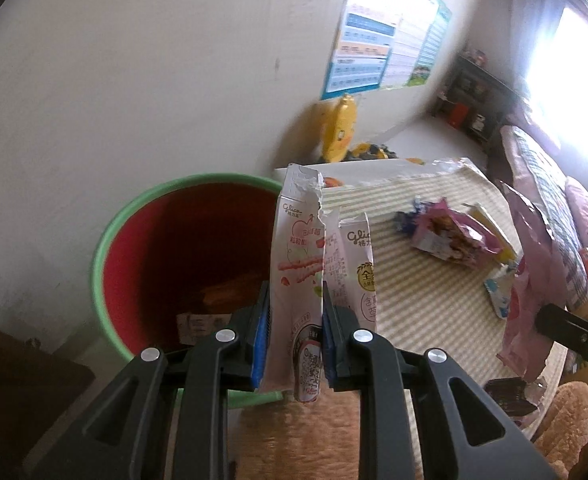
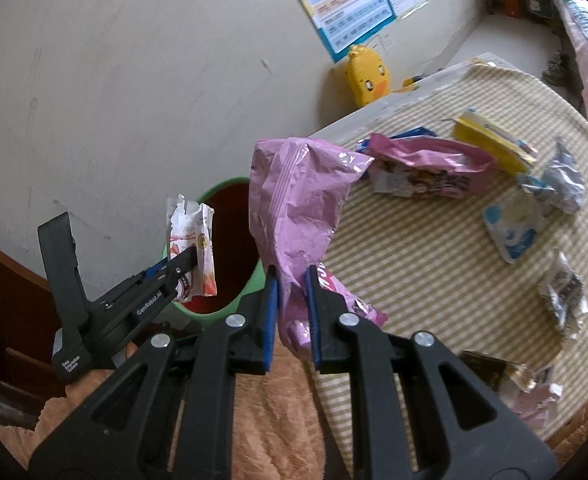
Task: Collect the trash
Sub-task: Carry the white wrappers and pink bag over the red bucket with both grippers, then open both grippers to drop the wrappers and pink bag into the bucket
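Note:
My left gripper [image 1: 296, 312] is shut on a torn white snack box [image 1: 298, 252] with pink print, held upright at the near right rim of a bin [image 1: 105, 240] with a green rim and red inside. In the right wrist view the same left gripper [image 2: 191, 258] and white box [image 2: 191, 236] hang over the bin [image 2: 229, 308]. My right gripper [image 2: 291, 280] is shut on a crumpled pink wrapper bag [image 2: 294, 200], just right of the bin, above the table's left edge. The pink wrapper [image 1: 528, 280] also shows at the right of the left wrist view.
A round table with a striped mat [image 2: 414, 264] holds several wrappers: a pink pack [image 2: 426, 168], a yellow box [image 2: 490, 136], a blue-white packet [image 2: 512, 228], foil scraps [image 2: 562, 292]. A yellow duck toy [image 2: 368, 74] stands by the wall. Some paper lies in the bin's bottom [image 1: 197, 324].

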A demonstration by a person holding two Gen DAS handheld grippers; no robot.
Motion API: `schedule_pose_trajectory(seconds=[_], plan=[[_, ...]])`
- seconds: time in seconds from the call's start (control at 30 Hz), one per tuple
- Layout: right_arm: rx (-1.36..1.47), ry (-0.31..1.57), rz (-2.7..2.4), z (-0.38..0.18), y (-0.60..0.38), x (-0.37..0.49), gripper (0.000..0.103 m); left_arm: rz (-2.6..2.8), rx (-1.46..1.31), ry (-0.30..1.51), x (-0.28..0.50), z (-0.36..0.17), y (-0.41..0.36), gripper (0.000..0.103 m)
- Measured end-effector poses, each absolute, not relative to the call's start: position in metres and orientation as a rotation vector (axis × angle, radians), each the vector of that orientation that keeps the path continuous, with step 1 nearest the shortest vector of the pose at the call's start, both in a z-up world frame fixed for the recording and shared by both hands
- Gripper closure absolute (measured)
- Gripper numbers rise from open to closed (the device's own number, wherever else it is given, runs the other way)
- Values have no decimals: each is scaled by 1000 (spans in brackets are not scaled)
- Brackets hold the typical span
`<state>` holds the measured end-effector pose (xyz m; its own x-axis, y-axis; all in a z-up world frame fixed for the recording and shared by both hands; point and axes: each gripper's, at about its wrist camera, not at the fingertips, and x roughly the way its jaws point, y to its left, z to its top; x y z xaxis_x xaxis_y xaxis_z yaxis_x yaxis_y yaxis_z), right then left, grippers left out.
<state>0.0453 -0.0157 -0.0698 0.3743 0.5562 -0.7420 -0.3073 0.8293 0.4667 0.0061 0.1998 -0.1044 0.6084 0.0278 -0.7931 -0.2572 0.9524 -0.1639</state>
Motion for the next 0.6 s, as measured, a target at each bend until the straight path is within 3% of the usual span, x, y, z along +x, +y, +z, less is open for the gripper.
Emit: schedule_pose_trajectory(seconds=[0.6], plan=[[207, 1125, 721, -89, 86, 75, 88, 316, -344, 938, 0, -125, 279, 83]])
